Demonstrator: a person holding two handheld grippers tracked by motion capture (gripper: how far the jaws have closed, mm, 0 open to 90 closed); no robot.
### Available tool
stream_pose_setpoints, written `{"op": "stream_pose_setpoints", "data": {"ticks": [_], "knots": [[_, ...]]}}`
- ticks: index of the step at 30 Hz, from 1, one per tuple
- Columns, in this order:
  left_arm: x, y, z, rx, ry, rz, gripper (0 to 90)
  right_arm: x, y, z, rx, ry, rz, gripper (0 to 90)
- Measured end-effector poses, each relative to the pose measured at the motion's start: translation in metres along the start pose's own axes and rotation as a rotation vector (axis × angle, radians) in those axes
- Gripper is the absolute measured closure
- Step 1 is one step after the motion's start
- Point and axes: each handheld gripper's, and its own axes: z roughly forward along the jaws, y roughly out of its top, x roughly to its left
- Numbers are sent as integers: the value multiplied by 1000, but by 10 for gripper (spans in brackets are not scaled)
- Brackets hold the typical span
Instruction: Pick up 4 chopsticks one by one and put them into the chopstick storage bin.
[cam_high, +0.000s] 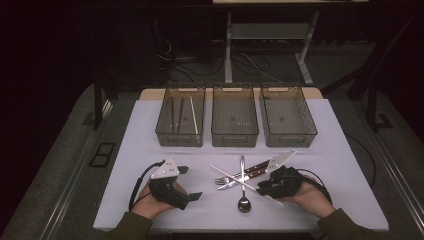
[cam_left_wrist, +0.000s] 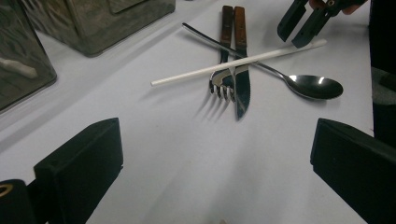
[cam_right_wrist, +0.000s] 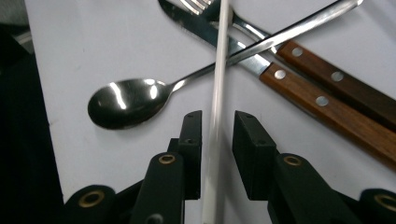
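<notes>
A white stick (cam_high: 225, 173) lies slantwise across a spoon (cam_high: 243, 202), a fork (cam_high: 220, 181) and a wood-handled knife (cam_high: 256, 171) at the table's front middle. My right gripper (cam_high: 262, 189) sits low over the stick's near end. In the right gripper view the stick (cam_right_wrist: 219, 70) runs between the jaws of this gripper (cam_right_wrist: 217, 126), with a thin gap on each side, beside the spoon's bowl (cam_right_wrist: 126, 102). My left gripper (cam_high: 189, 183) rests at the front left, jaws wide open with nothing between them, facing the cutlery (cam_left_wrist: 233, 84) and the stick (cam_left_wrist: 233, 63).
Three see-through bins stand in a row at the back: the left bin (cam_high: 180, 141) holds long thin sticks, while the middle bin (cam_high: 234, 142) and right bin (cam_high: 289, 142) look nearly bare. The white table (cam_high: 340, 165) ends just in front of my hands.
</notes>
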Motion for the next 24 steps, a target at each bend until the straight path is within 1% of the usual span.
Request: {"op": "stream_pose_setpoints", "data": {"ticks": [6, 10, 14, 18, 21, 24], "knots": [[0, 0, 0, 3, -1, 0, 10, 2, 1, 6, 37, -10, -31, 744], [0, 0, 1, 5, -1, -2, 10, 6, 2, 9, 60, -34, -51, 752], [0, 0, 1, 8, -1, 1, 10, 11, 5, 11, 90, -72, -73, 763], [0, 0, 1, 9, -1, 0, 10, 12, 9, 12, 121, -85, -57, 787], [0, 0, 2, 10, -1, 2, 10, 11, 12, 13, 142, -93, -36, 829], [0, 0, 2, 11, -1, 3, 10, 12, 16, 14, 173, -103, -35, 836]]}}
